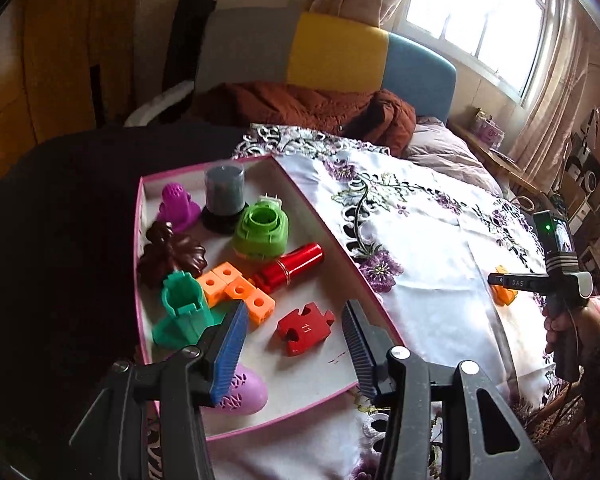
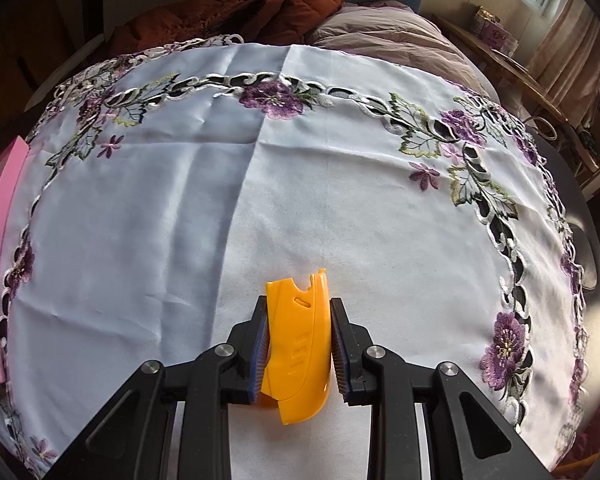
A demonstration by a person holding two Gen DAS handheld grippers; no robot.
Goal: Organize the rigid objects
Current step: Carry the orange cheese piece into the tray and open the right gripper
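The yellow plastic piece [image 2: 298, 344] is clamped between the pads of the right gripper [image 2: 299, 350], out on the tablecloth [image 2: 140, 220] well to the right of the pink tray [image 1: 332, 236], presumably so it can be carried over. The left gripper [image 1: 296, 344] is held released and empty above the tray's near end, where the red puzzle piece [image 1: 305, 327] lies among toys already gathered.

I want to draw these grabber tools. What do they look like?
Each gripper is black plastic with triangular cut-outs and round silver bolts. The left gripper and right gripper have ribbed blue pads on the fingertips. From outside, the right one shows a black handle, white "DAS" lettering, and a small box with a green light.
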